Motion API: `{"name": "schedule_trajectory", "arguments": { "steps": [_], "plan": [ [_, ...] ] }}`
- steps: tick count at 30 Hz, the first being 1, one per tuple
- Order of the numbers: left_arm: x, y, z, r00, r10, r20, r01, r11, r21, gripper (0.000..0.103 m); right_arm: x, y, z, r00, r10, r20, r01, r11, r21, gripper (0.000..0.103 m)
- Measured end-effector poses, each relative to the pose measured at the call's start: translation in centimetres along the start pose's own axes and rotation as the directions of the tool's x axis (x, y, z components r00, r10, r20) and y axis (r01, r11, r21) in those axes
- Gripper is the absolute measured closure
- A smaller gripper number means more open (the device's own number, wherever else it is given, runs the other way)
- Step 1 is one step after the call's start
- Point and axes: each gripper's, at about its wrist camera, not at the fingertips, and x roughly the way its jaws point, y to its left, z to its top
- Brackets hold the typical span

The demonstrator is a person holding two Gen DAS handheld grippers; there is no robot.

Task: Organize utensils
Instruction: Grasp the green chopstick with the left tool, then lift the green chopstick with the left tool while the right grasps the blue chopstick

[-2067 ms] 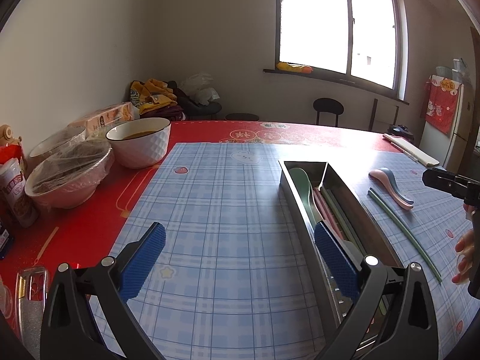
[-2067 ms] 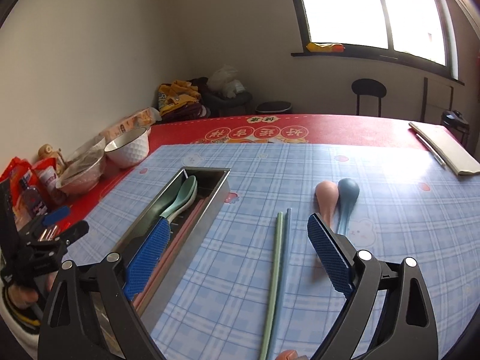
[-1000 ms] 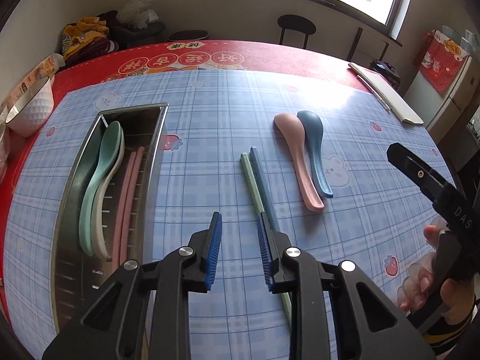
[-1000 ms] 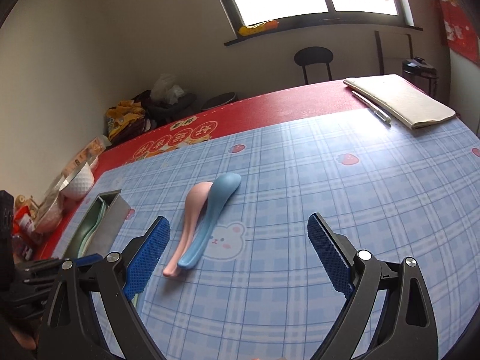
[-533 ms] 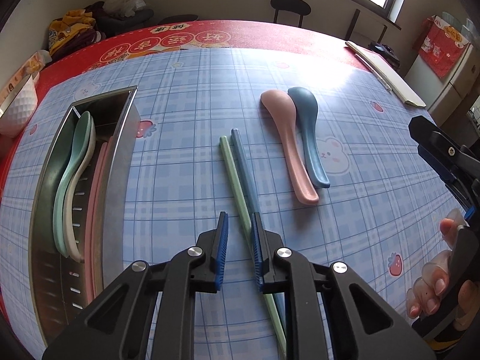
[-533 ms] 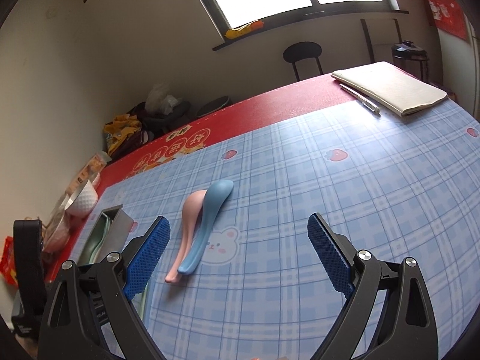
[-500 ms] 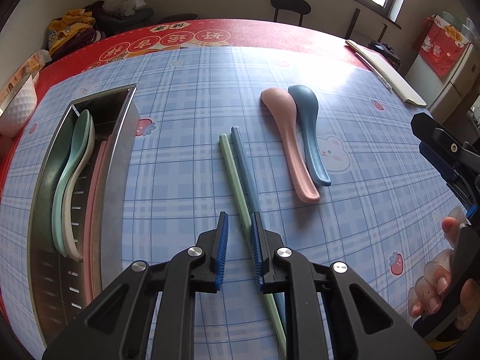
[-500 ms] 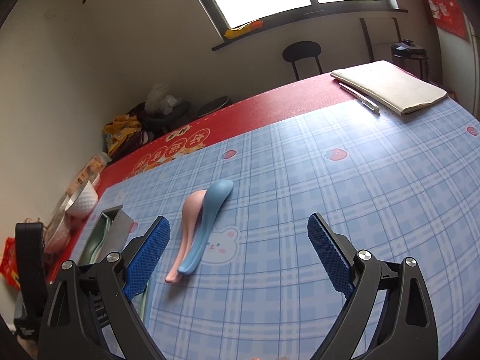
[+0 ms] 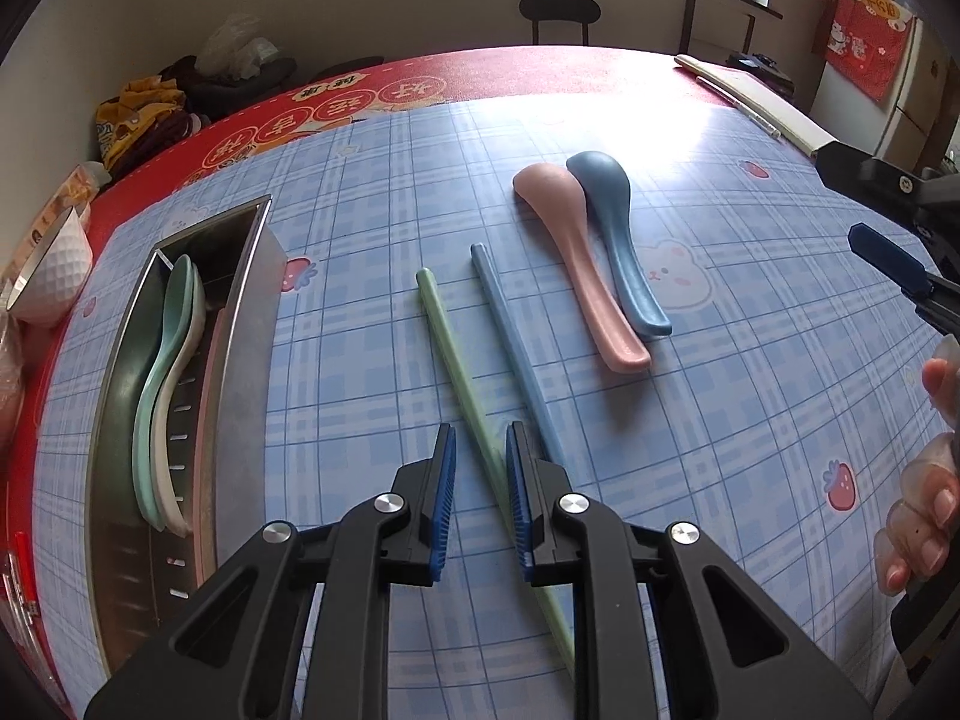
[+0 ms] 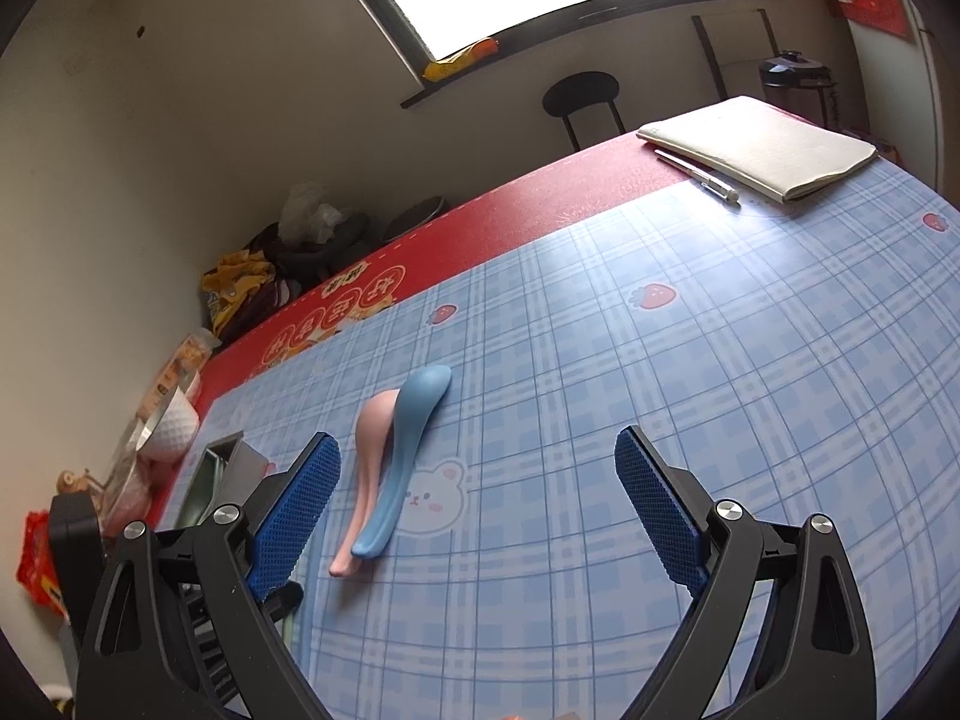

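Observation:
A green chopstick [image 9: 456, 372] and a blue chopstick [image 9: 510, 330] lie on the checked mat, splayed apart at their far ends. My left gripper [image 9: 480, 450] points steeply down over them, jaws narrowed to a slim gap. The green chopstick runs through that gap with room on both sides; the blue one passes under the right finger. A pink spoon [image 9: 576, 264] and a blue spoon [image 9: 618, 240] lie side by side to the right. The metal tray [image 9: 240, 312] on the left holds a green spoon [image 9: 156, 360] stacked on a white one. My right gripper [image 10: 474, 450] stands wide open and empty above the mat, near the spoons [image 10: 396, 450].
A white bowl [image 9: 54, 264] and snack packets sit at the table's left edge. A notebook [image 10: 762, 144] with a pen lies at the far right corner. A hand [image 9: 924, 480] holds the right gripper at the right. A stool [image 9: 558, 6] stands beyond the table.
My left gripper swung from the tray to above the chopsticks, narrowed its jaws and sank lower. The chopsticks, earlier parallel, now splay apart. My right gripper rolled and stayed open.

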Motion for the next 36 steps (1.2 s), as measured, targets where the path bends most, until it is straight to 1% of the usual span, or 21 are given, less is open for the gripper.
{"name": "schedule_trajectory", "arguments": {
  "steps": [3,5,12,18,19,20,26,30,33,36],
  "plan": [
    [-0.1,0.0,-0.2,1.000,-0.017,0.009,0.017,1.000,-0.001,0.091,-0.1,0.1,-0.1,1.000,0.028,0.004,-0.028,1.000,0.006,0.013],
    [-0.1,0.1,-0.2,1.000,-0.020,0.011,0.020,1.000,-0.019,0.091,0.0,0.2,-0.2,1.000,0.028,-0.001,-0.028,1.000,0.001,0.013],
    [-0.8,-0.1,-1.6,0.999,-0.013,0.045,0.014,1.000,-0.025,0.091,0.8,0.2,-0.4,0.999,0.032,-0.038,-0.032,0.999,0.013,0.013],
    [-0.9,0.4,-1.8,0.997,-0.040,0.066,0.044,0.997,-0.058,0.092,1.1,0.4,-0.6,0.998,0.036,-0.049,-0.036,0.999,0.006,0.013],
    [-0.9,0.6,-1.9,0.996,-0.043,0.073,0.048,0.997,-0.067,0.096,1.2,0.3,-0.7,0.998,0.035,-0.051,-0.034,0.999,0.008,0.013],
    [-1.0,0.7,-1.9,0.996,-0.046,0.076,0.051,0.996,-0.076,0.097,1.2,0.3,-0.7,0.998,0.035,-0.052,-0.034,0.999,0.011,0.013],
    [-1.1,1.4,-1.9,0.994,-0.076,0.075,0.085,0.989,-0.120,0.097,1.9,0.2,-0.9,0.997,0.041,-0.071,-0.041,0.999,0.011,0.013],
    [-2.1,1.9,-2.1,0.990,-0.098,0.096,0.112,0.984,-0.141,0.097,2.1,0.6,-1.0,0.995,0.055,-0.078,-0.055,0.998,-0.004,0.013],
    [-3.3,2.2,-2.2,0.985,-0.117,0.123,0.135,0.979,-0.150,0.097,2.2,0.9,-1.1,0.994,0.067,-0.084,-0.069,0.997,-0.019,0.013],
    [-4.9,2.8,-2.2,0.979,-0.130,0.157,0.155,0.975,-0.158,0.097,2.5,1.4,-1.3,0.994,0.062,-0.094,-0.067,0.997,-0.049,0.013]
  ]
}}
